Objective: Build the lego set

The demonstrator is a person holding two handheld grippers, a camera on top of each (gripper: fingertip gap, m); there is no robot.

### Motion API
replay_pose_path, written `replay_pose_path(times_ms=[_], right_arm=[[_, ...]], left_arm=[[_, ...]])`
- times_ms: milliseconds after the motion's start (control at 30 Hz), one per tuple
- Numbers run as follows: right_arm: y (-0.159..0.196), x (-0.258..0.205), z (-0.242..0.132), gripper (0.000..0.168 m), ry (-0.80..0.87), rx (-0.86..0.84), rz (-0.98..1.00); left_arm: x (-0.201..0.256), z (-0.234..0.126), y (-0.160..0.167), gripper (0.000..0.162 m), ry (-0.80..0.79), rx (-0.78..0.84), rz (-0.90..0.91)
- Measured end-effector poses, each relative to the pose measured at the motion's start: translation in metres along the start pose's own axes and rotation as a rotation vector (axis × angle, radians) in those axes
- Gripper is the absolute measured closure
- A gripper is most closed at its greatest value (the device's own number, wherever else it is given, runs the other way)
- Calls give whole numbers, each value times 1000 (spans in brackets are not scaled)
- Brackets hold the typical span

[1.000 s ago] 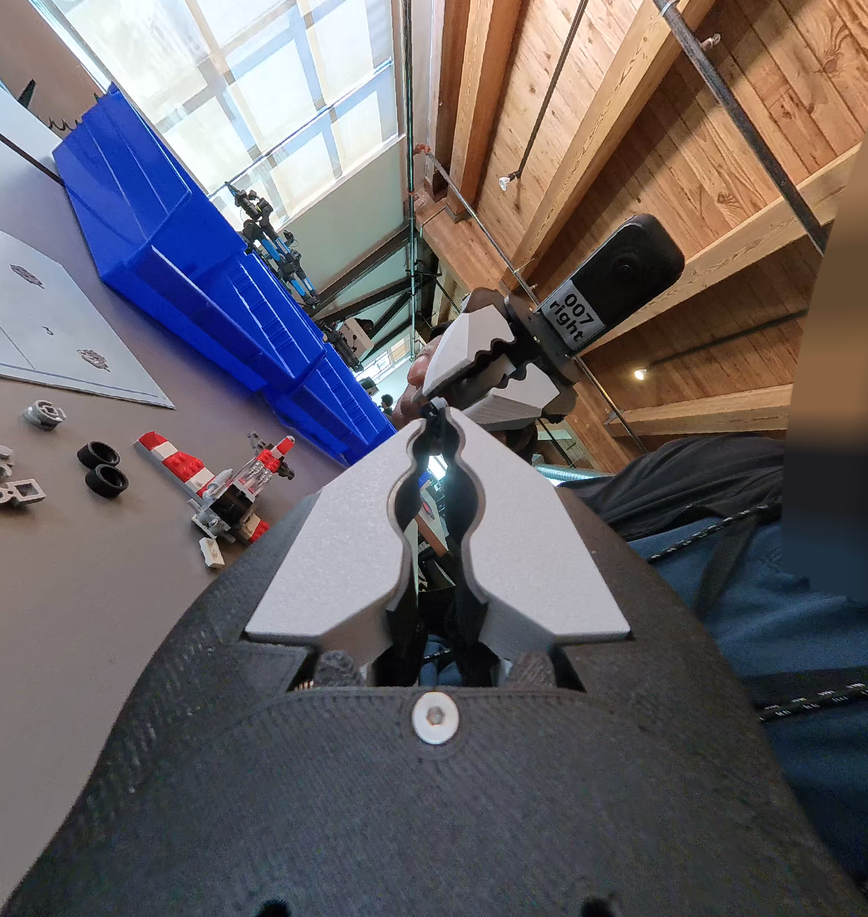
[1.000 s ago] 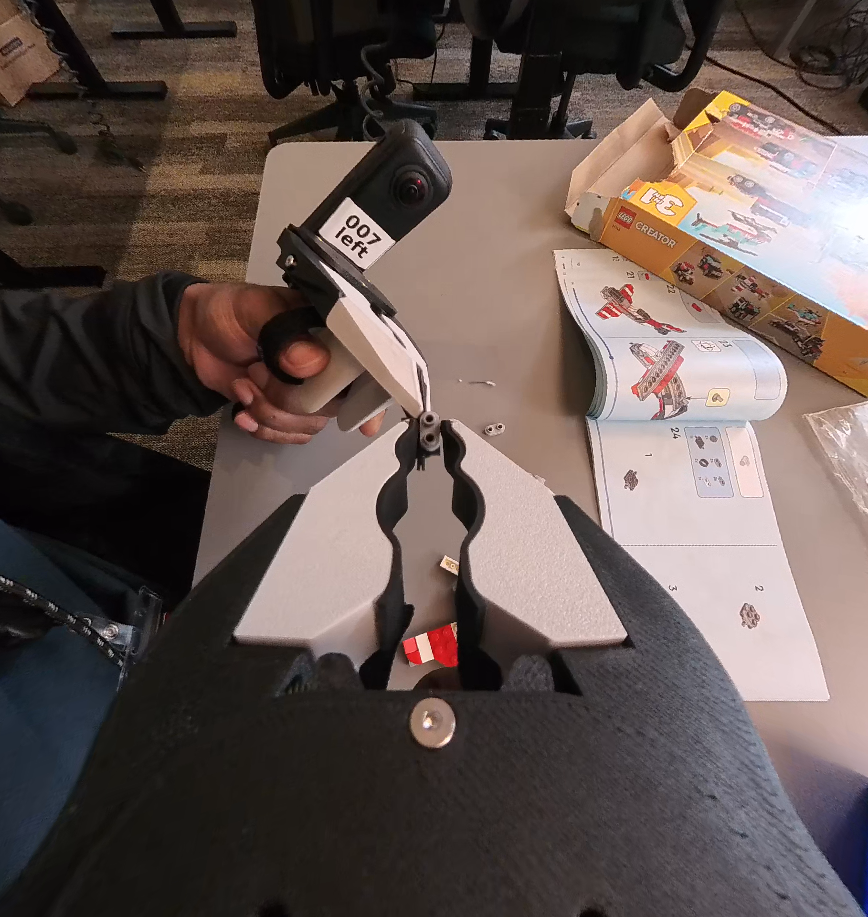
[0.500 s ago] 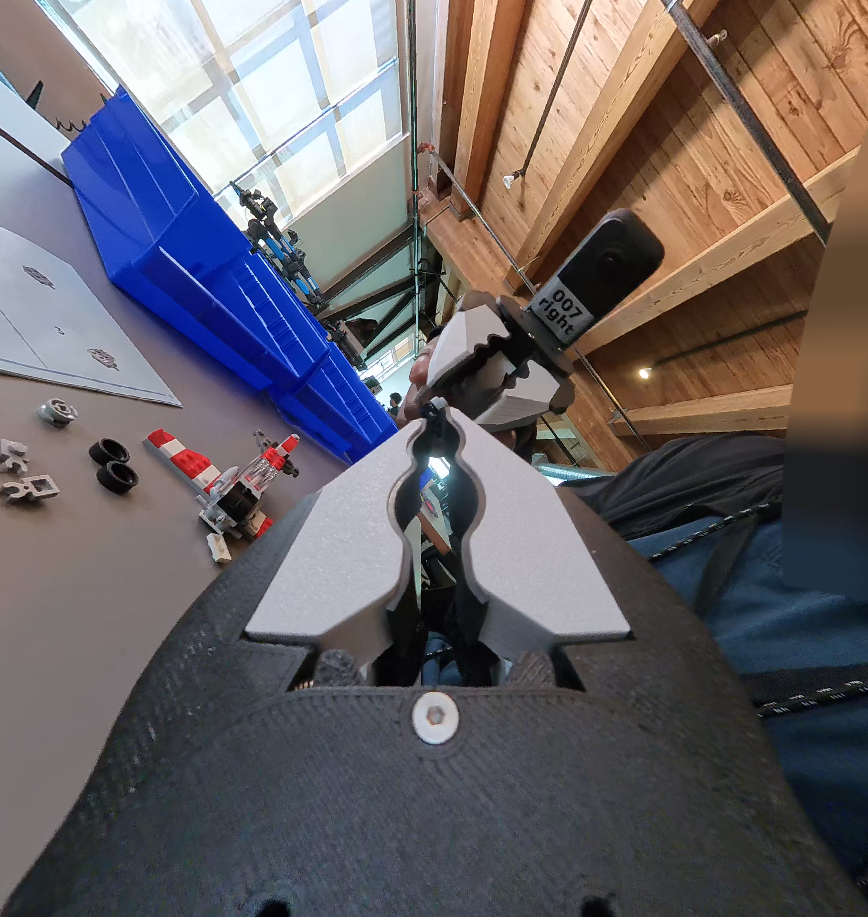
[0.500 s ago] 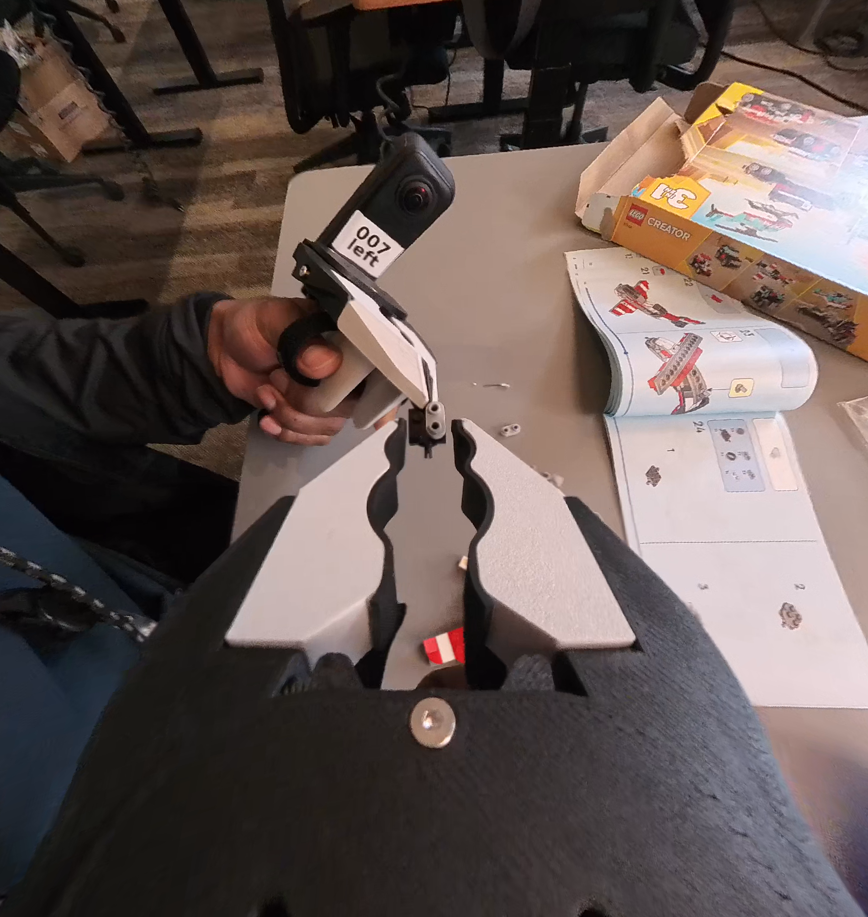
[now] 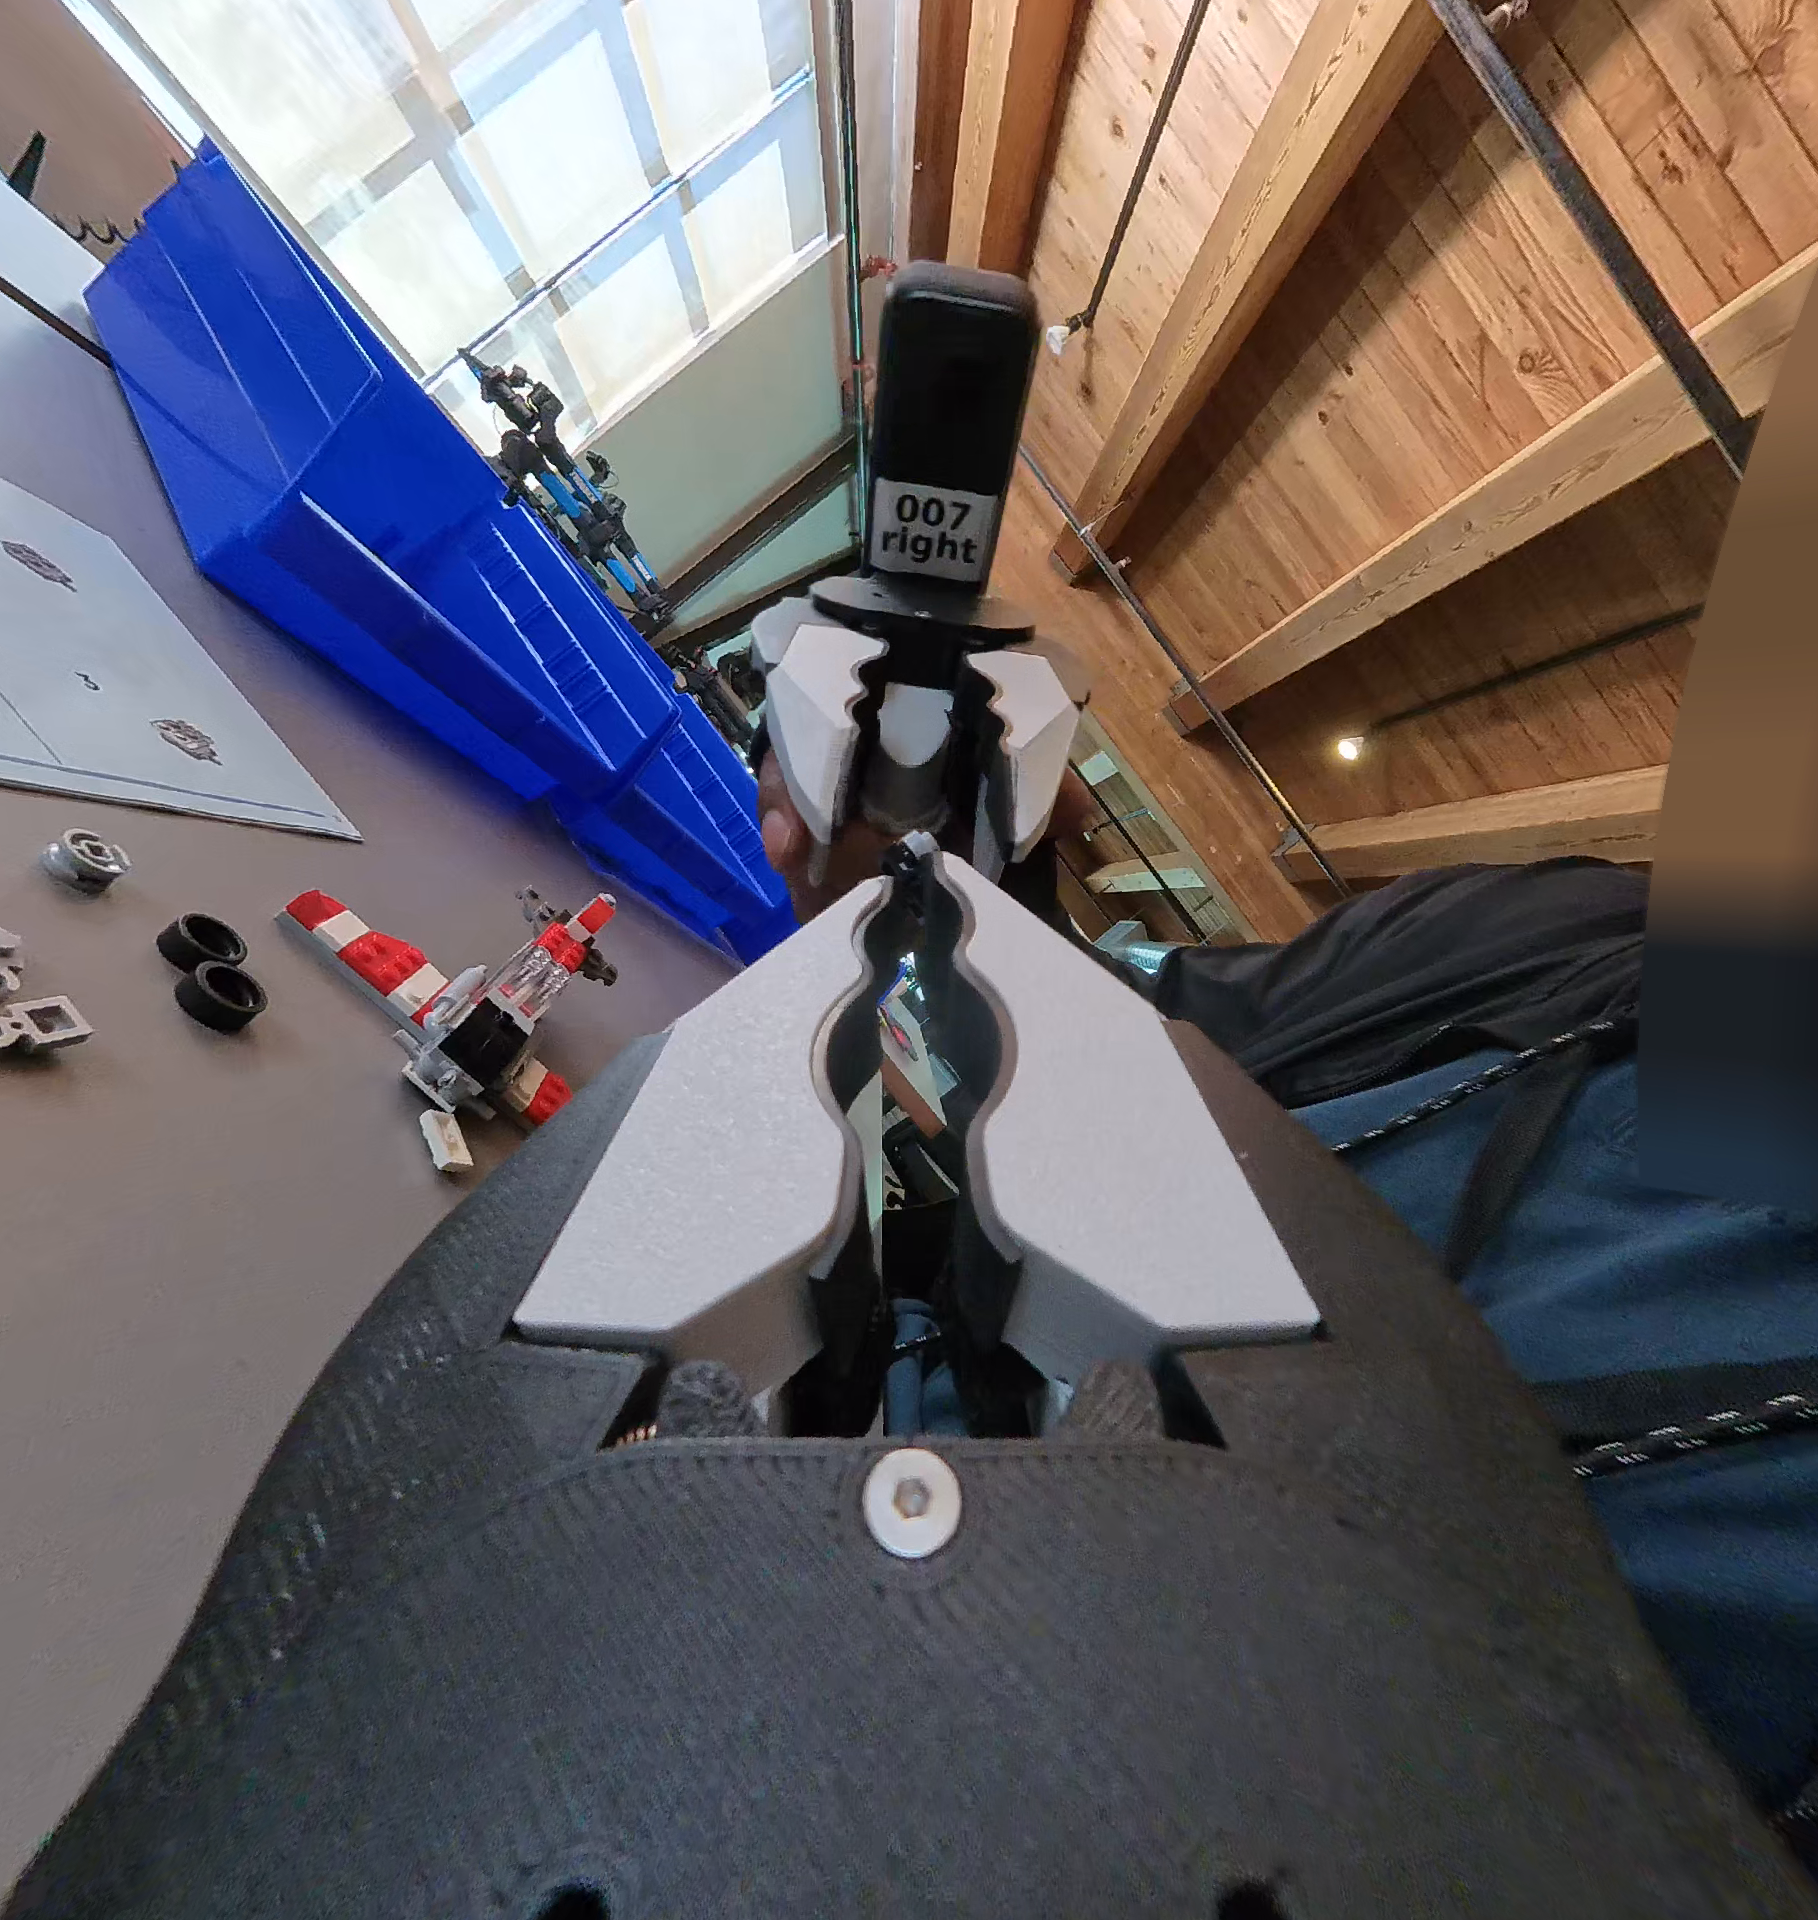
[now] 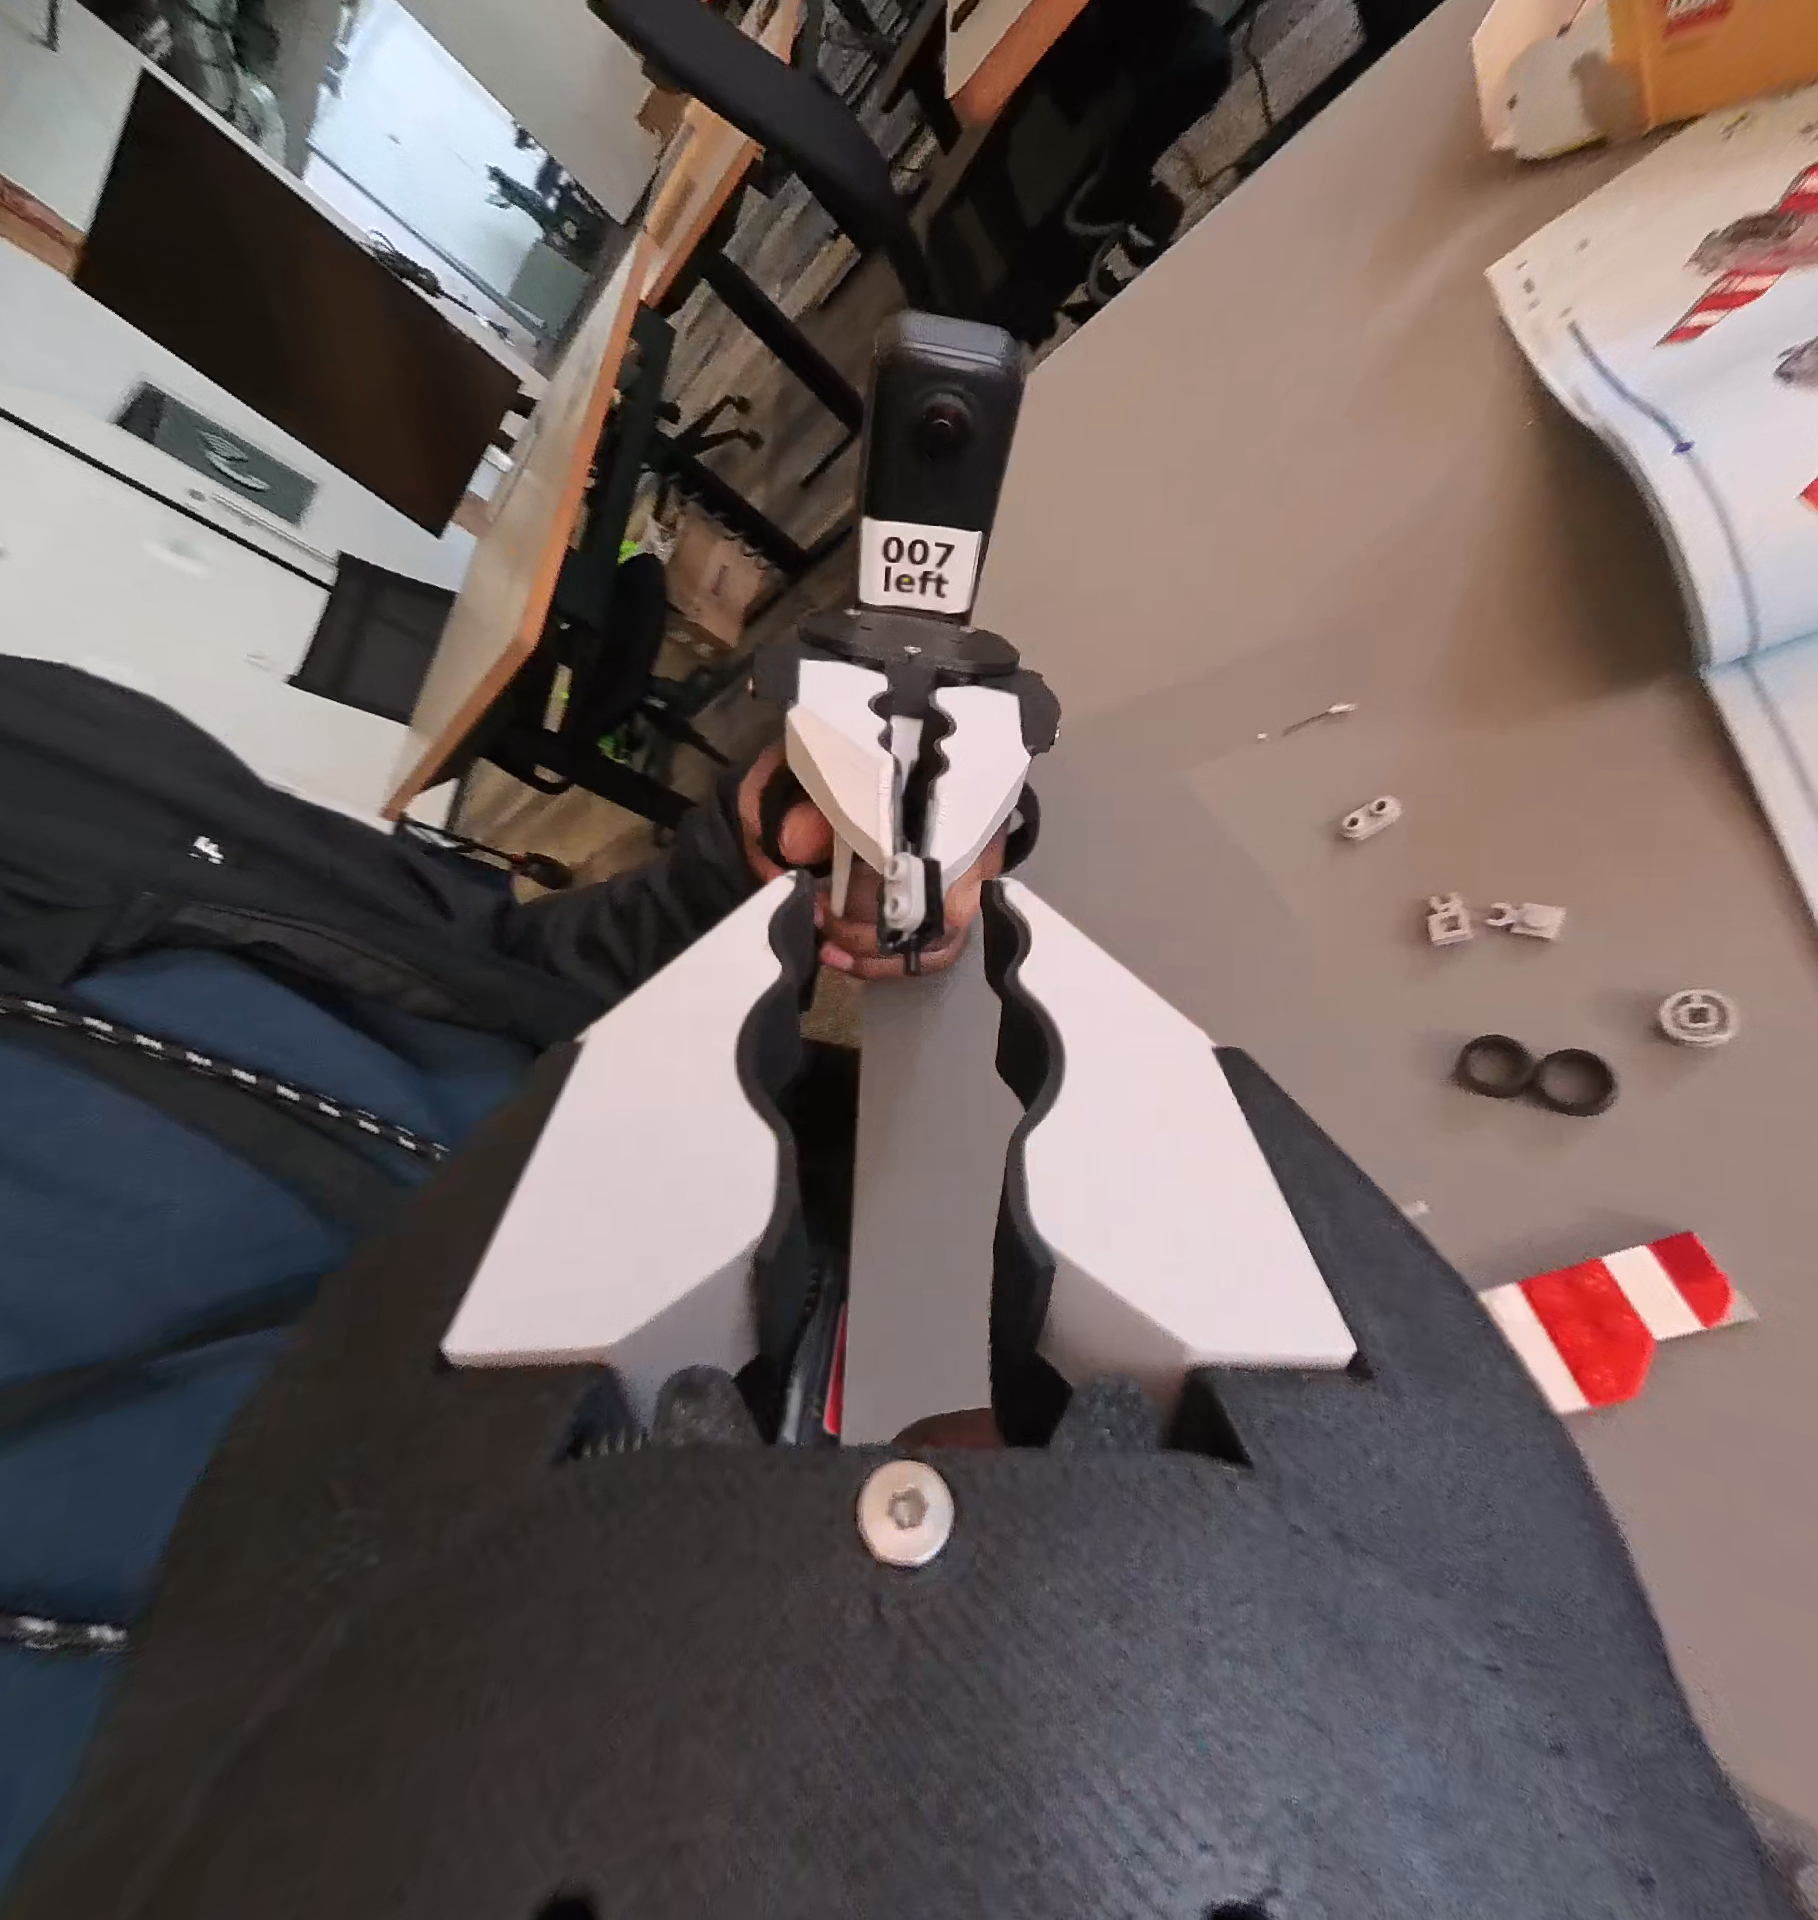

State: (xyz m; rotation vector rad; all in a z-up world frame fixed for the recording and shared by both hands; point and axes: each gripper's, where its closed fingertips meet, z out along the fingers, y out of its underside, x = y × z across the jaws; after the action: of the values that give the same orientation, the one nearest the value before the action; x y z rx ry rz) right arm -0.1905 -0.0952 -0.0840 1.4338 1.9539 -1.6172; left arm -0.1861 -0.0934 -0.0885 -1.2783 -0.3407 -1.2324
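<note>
Grey-and-black small lego sub-piece (image 6: 905, 902) is pinched at the tips of the left gripper (image 6: 910, 914), held in the air above the near edge of the desk (image 6: 1248, 582). In the left wrist view the same piece (image 5: 915, 862) sticks out past closed jaws.

Change: a second ago the right gripper (image 6: 897, 935) was clamped on this piece too, tip to tip with the left. Half a second ago its jaws had spread, and now they are wide open with nothing in them. Both tools have also swung to face each other head-on. Reads as a press-fit just finished and the left keeping the result; whether the two bits are fully seated I can't tell, since it's too small and a bit blurred.

Landmark is the red-and-white plane model (image 5: 479, 997) on the desk:
- two black tyres (image 5: 209, 966) just beside its wing
- grey clip parts (image 5: 11, 1003) and a round grey piece (image 5: 84, 858) beyond the tyres
- instruction booklet (image 5: 105, 675) farther out, blue bins (image 5: 385, 582) behind it

Likely next: bring the held piece down to the plane model.
</note>
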Motion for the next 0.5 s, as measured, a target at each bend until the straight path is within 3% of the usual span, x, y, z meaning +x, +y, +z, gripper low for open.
replay_pose_path(times_ms=[300,500], right_arm=[[0,1,4,138,-94,23,111],[4,-3,6,156,-135,0,126]], left_arm=[[2,0,0,159,8,-6,11],[5,0,0,159,18,-7,25]])
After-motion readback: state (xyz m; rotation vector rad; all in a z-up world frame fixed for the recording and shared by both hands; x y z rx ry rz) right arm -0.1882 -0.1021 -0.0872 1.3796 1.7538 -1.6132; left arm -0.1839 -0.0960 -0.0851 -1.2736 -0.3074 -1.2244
